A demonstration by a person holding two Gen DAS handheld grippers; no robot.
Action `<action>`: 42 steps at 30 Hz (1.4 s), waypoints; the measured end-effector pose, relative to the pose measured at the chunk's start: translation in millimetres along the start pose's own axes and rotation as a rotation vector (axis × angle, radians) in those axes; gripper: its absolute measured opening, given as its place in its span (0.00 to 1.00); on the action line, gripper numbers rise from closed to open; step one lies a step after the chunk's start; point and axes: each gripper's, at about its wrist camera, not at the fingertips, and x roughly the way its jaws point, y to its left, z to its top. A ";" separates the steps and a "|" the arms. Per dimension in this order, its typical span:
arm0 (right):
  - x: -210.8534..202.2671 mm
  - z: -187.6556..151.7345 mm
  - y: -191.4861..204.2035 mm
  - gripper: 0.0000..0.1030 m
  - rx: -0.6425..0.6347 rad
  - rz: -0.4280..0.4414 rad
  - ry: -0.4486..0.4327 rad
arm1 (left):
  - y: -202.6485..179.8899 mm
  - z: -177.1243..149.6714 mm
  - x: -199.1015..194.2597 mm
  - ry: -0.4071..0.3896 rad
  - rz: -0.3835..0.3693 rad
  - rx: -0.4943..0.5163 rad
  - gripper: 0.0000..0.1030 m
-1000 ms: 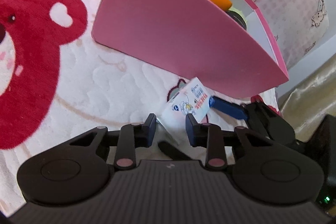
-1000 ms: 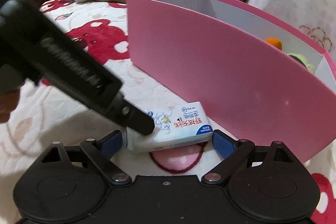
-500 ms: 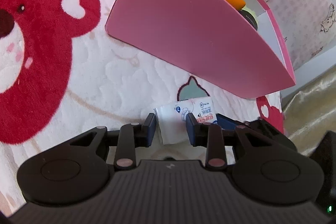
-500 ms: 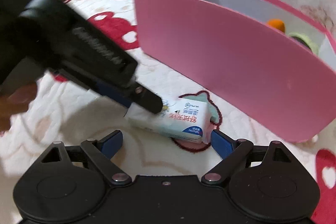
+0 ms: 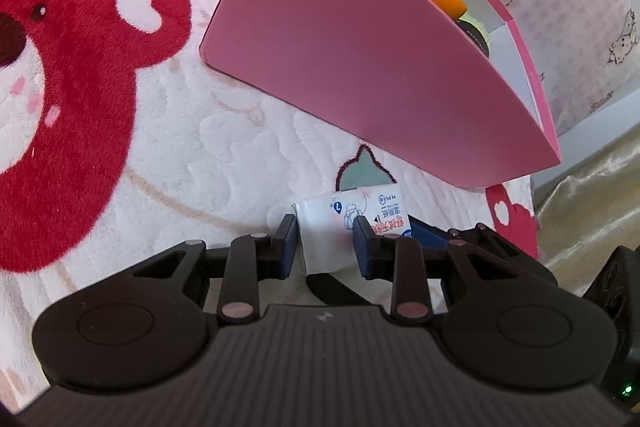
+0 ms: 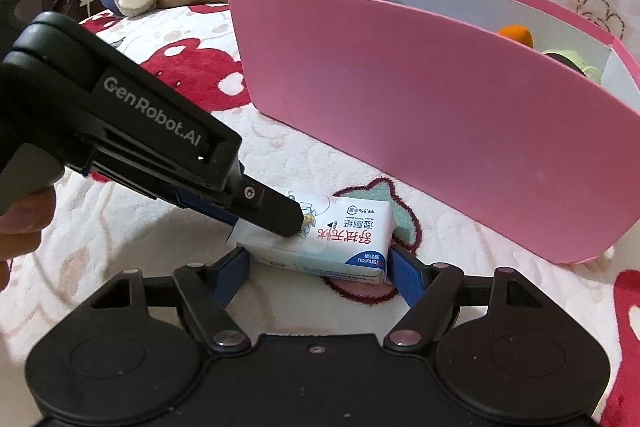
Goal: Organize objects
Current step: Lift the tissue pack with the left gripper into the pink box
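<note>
right wrist view: we see the bed [image 6: 132, 251] under its bear-print blanket, carrying the pink box [image 6: 420, 131], open at the top with an orange item [image 6: 516, 34] already in its far end. just in front of the box wall lies the wipes pack [image 6: 348, 231], flat on the blanket, its long axis running across the picture from left to right, the printed blue corner toward the right.

the right tool [image 6: 320, 263] straddles the pack lengthwise; its jaws have just been closing, and one pad stands at each short end, though we cannot tell whether both pads press yet. the left tool [image 6: 276, 219] reaches in from the left and is clamped on the pack's crimped left end.

left wrist view: the left tool [image 5: 325, 243] grips the pack's white end flap [image 5: 324, 231], with the box rising beyond it.

we judge the right tool nearer to the pack's body; the coming move turns on the box mouth lying above and beyond the pack.
</note>
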 end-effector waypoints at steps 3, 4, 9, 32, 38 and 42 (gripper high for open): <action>-5.2 6.5 2.5 0.77 0.035 -0.009 0.031 | -4.6 -1.9 -5.9 0.004 -0.007 0.015 0.27; -7.0 9.1 4.2 0.76 0.030 -0.014 0.043 | -7.6 -3.0 -8.2 0.006 -0.006 0.028 0.27; -18.1 21.1 5.5 0.76 0.074 -0.013 0.102 | -26.3 -10.2 -25.8 -0.002 -0.009 0.119 0.27; -163.6 24.5 20.7 0.54 0.092 -0.070 -0.042 | -81.4 6.1 -135.1 -0.071 -0.105 0.254 0.28; -174.8 56.8 5.6 0.52 0.131 -0.071 -0.097 | -112.2 36.6 -152.3 -0.113 -0.067 0.315 0.28; -174.7 80.9 -9.1 0.52 0.160 -0.065 -0.128 | -119.2 67.5 -153.3 -0.129 -0.069 0.295 0.28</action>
